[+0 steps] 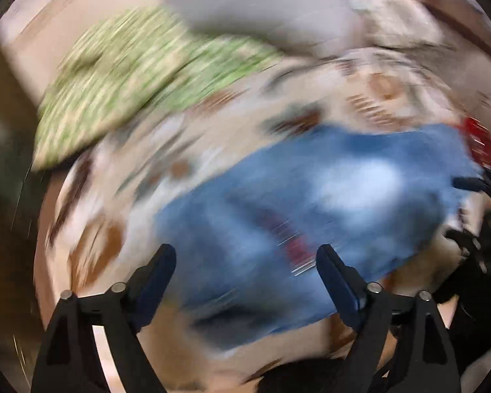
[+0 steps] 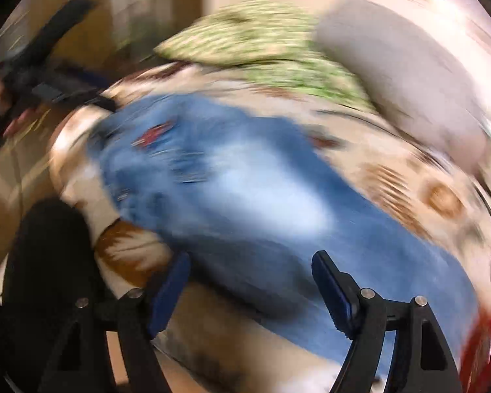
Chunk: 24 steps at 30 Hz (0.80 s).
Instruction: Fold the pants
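Both the left hand-held gripper [image 1: 247, 255] and the right hand-held gripper [image 2: 250, 262] are held wide apart and empty. The blue pants [image 1: 311, 203] are spread on a patterned bed cover [image 1: 386, 98], apparently still unfolded. A green pillow [image 1: 131, 78] is seen behind.

Pants [image 1: 327, 196]: blue denim, matt, faded pale patches. Bedcover [image 1: 392, 98] under them: printed cloth, cream/brown. Green-white patterned cloth [image 1: 140, 78], soft, matt. Grey pillow [image 2: 399, 78]: plain matt fabric. Left gripper [image 1: 245, 255], right gripper [image 2: 250, 262]: black matt plastic w/ blue pads, metal pins. Heavy blur.
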{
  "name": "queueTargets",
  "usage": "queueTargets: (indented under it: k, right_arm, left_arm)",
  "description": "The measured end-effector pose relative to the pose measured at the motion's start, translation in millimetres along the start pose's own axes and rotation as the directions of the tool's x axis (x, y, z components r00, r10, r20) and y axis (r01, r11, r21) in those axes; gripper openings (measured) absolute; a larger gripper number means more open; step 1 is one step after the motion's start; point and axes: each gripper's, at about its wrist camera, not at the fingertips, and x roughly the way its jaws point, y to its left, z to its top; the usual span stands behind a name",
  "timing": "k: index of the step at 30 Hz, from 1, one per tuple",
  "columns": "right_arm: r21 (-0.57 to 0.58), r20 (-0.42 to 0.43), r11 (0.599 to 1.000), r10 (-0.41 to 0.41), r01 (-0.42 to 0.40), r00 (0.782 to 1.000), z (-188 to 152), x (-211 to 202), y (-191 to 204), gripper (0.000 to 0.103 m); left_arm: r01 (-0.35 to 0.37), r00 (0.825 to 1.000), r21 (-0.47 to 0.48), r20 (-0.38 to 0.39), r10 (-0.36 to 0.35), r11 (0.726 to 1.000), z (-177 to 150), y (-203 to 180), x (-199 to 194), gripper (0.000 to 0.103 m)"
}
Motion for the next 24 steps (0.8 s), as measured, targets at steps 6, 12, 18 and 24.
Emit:
queueTargets:
  k: [6,12,18,24]
  right_arm:
    - [0.389,-0.005,0.911,-0.145,0.136,0.989,-54.5,-59.4,-100.1,0.08]
    - [0.635,-0.056,0.752,-0.183,0.176,0.982,-119.0,-95.5,-179.2,0.08]
    - [0.744,-0.079,0.654,-0.118,0.137,0.99,-149.2,-82.9,-211.9,0.08]
    - [0.801,-0.066,0.593,-0.056,0.086,0.996,-157.9,-56.3,-226.0,0.079]
  left_arm:
    - [0.173,0.98,0.268,0.046,-0.192,0.948,71.8,-96.4,7.0,0.089]
    - [0.294,0.945,0.476,-0.015,-0.327,0.829,127.5,-189.9,37.9,0.089]
    - [0.383,0.912,0.554,-0.099,-0.398,0.739,168.0,-252.9,79.8,0.089]
    - [0.423,0.894,0.643,-0.182,-0.409,0.639,192.9,-306.8,116.8,0.089]
